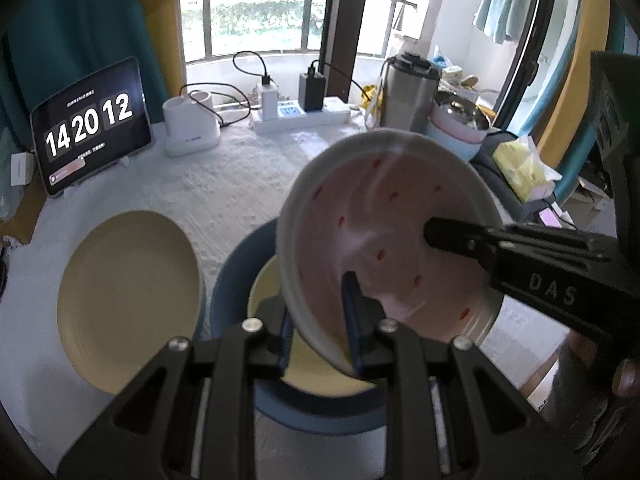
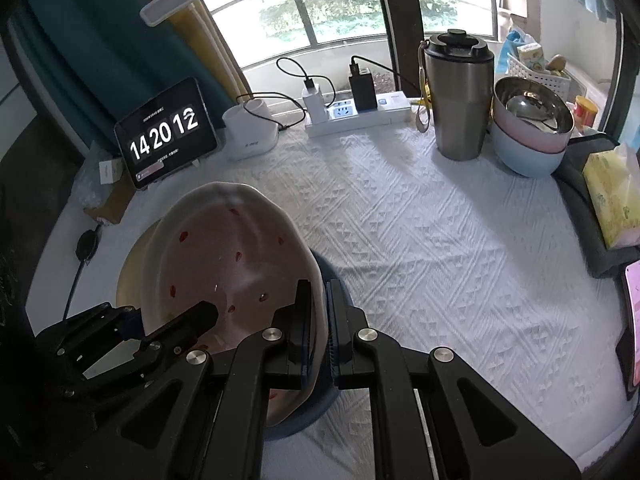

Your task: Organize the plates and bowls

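A pink bowl with red specks and a white rim (image 1: 384,216) is held tilted in the air by both grippers. My left gripper (image 1: 320,320) is shut on its near-left rim, and my right gripper (image 2: 318,320) is shut on its right rim. The bowl (image 2: 228,248) hangs over a blue bowl (image 1: 228,280) that holds a cream dish (image 1: 312,376). A cream plate (image 1: 128,300) lies on the table to the left. The right gripper's finger (image 1: 452,236) crosses the bowl in the left wrist view.
A white tablecloth (image 2: 440,260) covers the table. At the back stand a clock tablet (image 2: 164,136), a white holder (image 2: 250,132), a power strip (image 2: 360,116), a steel tumbler (image 2: 460,100) and stacked bowls with a steel one (image 2: 528,128). Tissues (image 2: 612,196) lie at the right edge.
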Tool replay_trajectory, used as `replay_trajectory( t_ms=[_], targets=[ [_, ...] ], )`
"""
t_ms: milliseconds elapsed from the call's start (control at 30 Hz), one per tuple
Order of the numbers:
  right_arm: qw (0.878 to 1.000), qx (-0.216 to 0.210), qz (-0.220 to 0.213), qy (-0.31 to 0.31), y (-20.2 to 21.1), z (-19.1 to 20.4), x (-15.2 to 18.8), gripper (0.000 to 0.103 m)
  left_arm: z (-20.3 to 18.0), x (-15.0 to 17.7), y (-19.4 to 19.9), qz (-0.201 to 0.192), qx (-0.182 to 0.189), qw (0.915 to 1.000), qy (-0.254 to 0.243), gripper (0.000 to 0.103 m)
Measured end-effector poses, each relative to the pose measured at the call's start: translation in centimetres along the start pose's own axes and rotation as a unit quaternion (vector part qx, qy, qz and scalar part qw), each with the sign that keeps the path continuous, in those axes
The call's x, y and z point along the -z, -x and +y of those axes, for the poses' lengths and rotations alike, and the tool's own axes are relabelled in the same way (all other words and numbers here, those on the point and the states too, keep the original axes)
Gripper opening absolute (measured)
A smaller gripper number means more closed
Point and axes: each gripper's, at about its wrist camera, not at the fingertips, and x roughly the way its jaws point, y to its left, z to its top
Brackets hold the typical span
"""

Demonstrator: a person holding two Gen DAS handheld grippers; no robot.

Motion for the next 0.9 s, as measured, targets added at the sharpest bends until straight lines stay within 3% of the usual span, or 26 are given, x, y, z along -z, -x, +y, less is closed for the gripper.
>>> replay_trajectory(
  t_ms=[433, 900],
  targets=[
    [0.999, -0.021, 0.028, -0.004, -1.5, -0.1, 1.7, 0.009, 0.1, 2.3, -0.9, 0.03, -0.01, 0.9995, 0.003, 0.022],
    [0.999, -0.026, 0.031, 0.011, -1.6, 0.3, 1.9, 0.01, 0.2, 3.0, -0.6, 0.028, -0.015, 0.9995, 0.0, 0.022]
  ],
)
